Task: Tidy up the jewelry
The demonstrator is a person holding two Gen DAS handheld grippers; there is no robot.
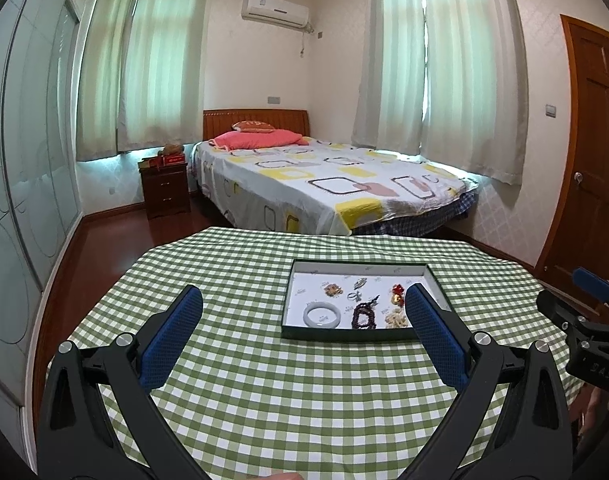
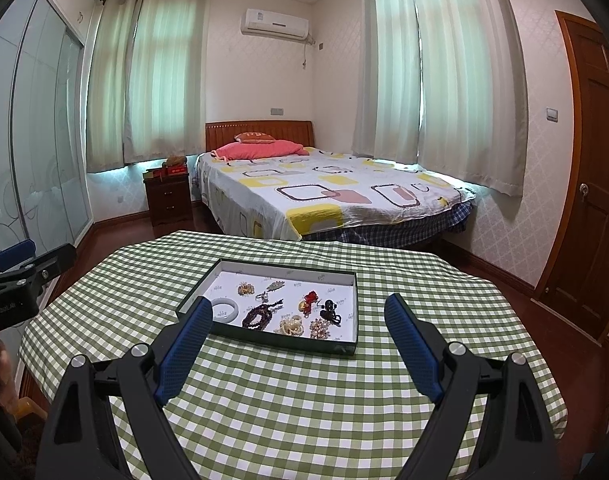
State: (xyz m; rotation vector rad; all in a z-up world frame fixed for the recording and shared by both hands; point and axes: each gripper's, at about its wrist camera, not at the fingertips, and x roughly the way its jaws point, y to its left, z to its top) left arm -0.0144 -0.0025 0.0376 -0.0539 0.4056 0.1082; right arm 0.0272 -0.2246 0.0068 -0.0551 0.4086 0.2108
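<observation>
While both tools hang above the green-checked worktop [image 1: 264, 380], neither holds anything: the left hand-held gripper [image 1: 304, 312] has its blue-padded fingers [image 1: 172, 340] spread wide, and the right hand-held gripper [image 2: 298, 320] stands just as wide, its own fingers [image 2: 414, 348] well apart. Ahead of them a shallow dark-rimmed tray [image 2: 346, 348] with a white floor lies flat on the cloth, and all the jewelry sits inside it. A pale jade bangle [image 1: 321, 315] lies near the tray's front left corner, with a dark beaded bracelet [image 2: 258, 316] just beside it on the right. Behind these are a small gold cluster [image 2: 245, 289] and a silver brooch [image 2: 275, 285]. Toward the right side lie a red ornament [image 2: 310, 297], a black piece [image 2: 329, 309], a cream flower-shaped piece [image 2: 291, 326] and a pale gold rhinestone piece [image 2: 319, 328], close together but mostly apart. Beyond the worktop stands a bed [image 1: 324, 184] with a patterned sheet and a pink pillow [image 1: 260, 138], a dark nightstand [image 1: 166, 188] at its left.
</observation>
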